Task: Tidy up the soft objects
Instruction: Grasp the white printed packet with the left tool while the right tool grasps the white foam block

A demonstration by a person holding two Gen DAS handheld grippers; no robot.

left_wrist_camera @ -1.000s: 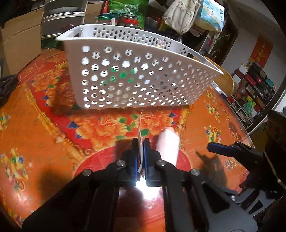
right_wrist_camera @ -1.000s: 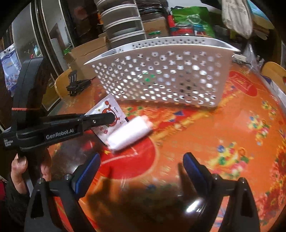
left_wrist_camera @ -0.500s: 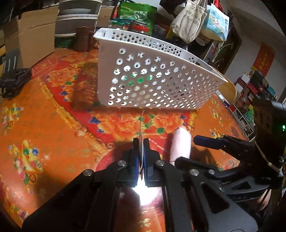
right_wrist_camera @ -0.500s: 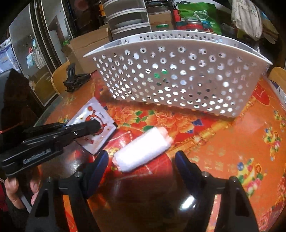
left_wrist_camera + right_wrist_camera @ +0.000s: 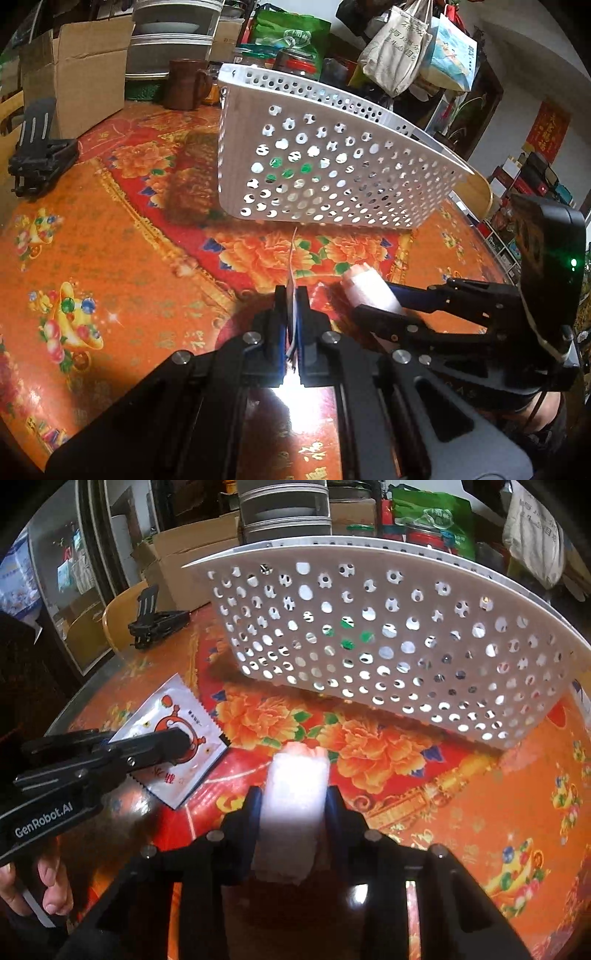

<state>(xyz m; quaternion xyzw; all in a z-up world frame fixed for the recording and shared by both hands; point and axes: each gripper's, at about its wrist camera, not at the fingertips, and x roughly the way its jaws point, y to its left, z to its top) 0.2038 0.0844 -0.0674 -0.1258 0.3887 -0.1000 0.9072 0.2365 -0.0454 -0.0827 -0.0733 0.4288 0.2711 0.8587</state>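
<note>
My left gripper (image 5: pixel 292 295) is shut on a flat white sachet with a red cartoon print (image 5: pixel 184 734), seen edge-on in the left wrist view (image 5: pixel 291 258) and held just above the table. My right gripper (image 5: pixel 293 797) is shut on a white rolled towel (image 5: pixel 295 790), which lies on the table; the towel also shows in the left wrist view (image 5: pixel 369 288). A white perforated basket (image 5: pixel 332 177) stands on the table behind both; it also shows in the right wrist view (image 5: pixel 388 638).
The round table has an orange and red floral cloth (image 5: pixel 110 258). A black clamp stand (image 5: pixel 40 155) sits at the far left edge. A brown mug (image 5: pixel 184 88), cardboard boxes (image 5: pixel 85 74), jars and bags crowd the back.
My right gripper has moved in over the rolled towel and closed on it. My left gripper stays shut on the sachet and has swung left relative to the basket.
</note>
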